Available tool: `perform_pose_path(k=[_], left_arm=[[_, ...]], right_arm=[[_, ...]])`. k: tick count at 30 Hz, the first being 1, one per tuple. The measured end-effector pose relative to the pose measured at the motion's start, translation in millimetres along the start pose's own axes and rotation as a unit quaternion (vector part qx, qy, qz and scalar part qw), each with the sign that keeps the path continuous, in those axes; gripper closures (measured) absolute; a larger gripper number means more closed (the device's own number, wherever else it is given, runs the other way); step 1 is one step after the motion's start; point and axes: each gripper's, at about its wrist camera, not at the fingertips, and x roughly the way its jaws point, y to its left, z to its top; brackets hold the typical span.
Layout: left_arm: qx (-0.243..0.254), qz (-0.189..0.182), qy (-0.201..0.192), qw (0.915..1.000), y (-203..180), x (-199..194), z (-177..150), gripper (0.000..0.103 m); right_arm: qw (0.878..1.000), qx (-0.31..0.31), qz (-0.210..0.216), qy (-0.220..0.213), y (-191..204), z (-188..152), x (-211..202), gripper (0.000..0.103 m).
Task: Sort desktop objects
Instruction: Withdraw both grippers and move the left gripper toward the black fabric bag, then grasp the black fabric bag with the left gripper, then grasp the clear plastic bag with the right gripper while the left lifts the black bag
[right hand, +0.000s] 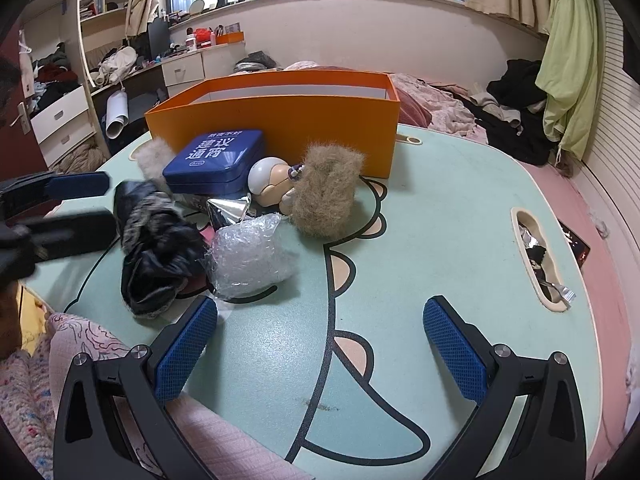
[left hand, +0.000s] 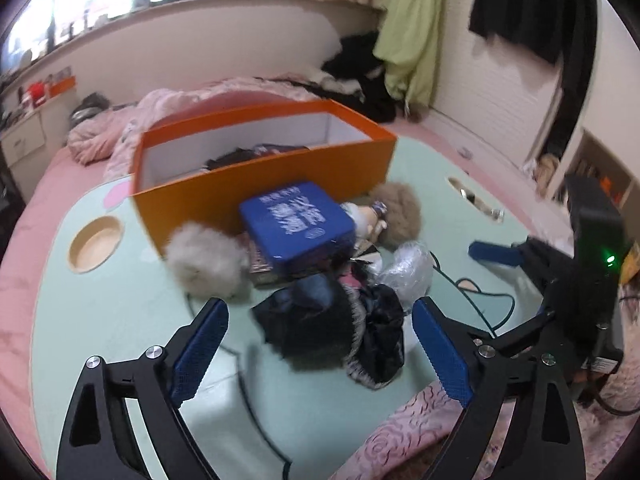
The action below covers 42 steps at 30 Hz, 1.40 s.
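Desktop clutter sits in a loose heap on the mint-green lap table (right hand: 440, 208), at the centre of both views, just in front of the orange box (right hand: 280, 120). Going left to right in my right wrist view: my left gripper (right hand: 78, 202) reaches in from the left edge of the frame, its blue-padded fingers spread apart and holding nothing. Just right of it lies a black garment with grey furry trim (right hand: 156, 252), crumpled and blurred. Behind it a white fluffy piece (right hand: 154, 156) peeks out beside the blue tin (right hand: 218, 160), which rests on something flat that I cannot make out. Below the tin are a silver foil scrap (right hand: 228, 210) and a wad of clear bubble wrap (right hand: 248, 256), touching the black garment. Right of the tin, a doll with a pale round head (right hand: 270, 182) lies against a tan furry wig (right hand: 326, 192). Far right, a slot in the table (right hand: 540, 256) holds small items too blurred to name.

My right gripper (right hand: 320, 344) fills the bottom of the frame, fingers wide apart and grasping nothing, over bare tabletop.

In the left wrist view, my left gripper (left hand: 320, 344) is likewise released, its pads flanking the black garment (left hand: 332, 332) without touching it. The orange box (left hand: 260, 172) in the upper middle has dark items inside.
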Motion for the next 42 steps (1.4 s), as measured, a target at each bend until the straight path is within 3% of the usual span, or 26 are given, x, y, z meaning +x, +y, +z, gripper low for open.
perform_pose_path(k=[2, 3, 7, 9, 14, 18, 20, 22, 26, 32, 33, 34, 36, 38, 42], left_arm=[[0.008, -0.011, 0.016, 0.9998, -3, 9, 1, 0.025], [0.007, -0.011, 0.026, 0.9996, -2, 12, 1, 0.038], [-0.011, -0.037, 0.023, 0.9990, 6, 10, -4, 0.059], [-0.021, -0.027, 0.009, 0.9994, 11, -1, -8, 0.066], [-0.057, -0.014, -0.019, 0.9981, 29, -29, -29, 0.066], [-0.049, 0.005, -0.016, 0.9987, 31, -26, -38, 0.063], [-0.053, 0.005, -0.024, 0.9983, 32, -27, -38, 0.054], [-0.053, 0.013, -0.029, 0.9981, 32, -28, -38, 0.034], [-0.054, 0.010, -0.031, 0.9980, 34, -27, -34, 0.033], [-0.053, 0.007, -0.006, 0.9986, 35, -11, -29, 0.033], [-0.053, 0.002, -0.004, 0.9986, 35, -10, -30, 0.033], [-0.053, -0.004, -0.001, 0.9986, 35, -9, -30, 0.041], [-0.053, -0.019, 0.000, 0.9984, 35, -9, -31, 0.053], [-0.052, -0.013, -0.008, 0.9985, 34, -14, -33, 0.061], [-0.045, -0.003, -0.024, 0.9987, 29, -25, -33, 0.064]], right_arm=[[1.000, 0.000, 0.000, 0.000, 0, 0, 0, 0.000], [1.000, 0.000, 0.000, 0.000, 0, 0, 0, 0.000], [1.000, -0.001, -0.001, 0.000, 0, 0, 0, 0.000], [1.000, -0.001, -0.002, 0.001, -1, 0, 0, 0.000], [1.000, -0.001, -0.001, 0.000, -1, 0, 0, 0.000], [1.000, 0.002, 0.002, 0.000, -1, 1, -1, 0.000], [1.000, 0.004, 0.007, 0.004, -1, 3, -1, 0.000], [1.000, 0.011, 0.022, 0.003, -1, 7, -4, 0.000], [0.999, 0.011, 0.042, -0.011, 4, 19, -11, 0.002], [0.999, -0.014, 0.040, 0.016, 24, 33, 7, 0.023], [0.999, -0.018, 0.038, 0.023, 27, 34, 9, 0.031], [0.999, -0.024, 0.034, 0.032, 31, 34, 13, 0.037], [0.998, -0.035, 0.024, 0.036, 32, 31, 16, 0.068], [0.998, -0.032, 0.039, 0.034, 29, 29, 11, 0.069], [0.999, -0.026, 0.044, 0.012, 23, 25, -5, 0.069]])
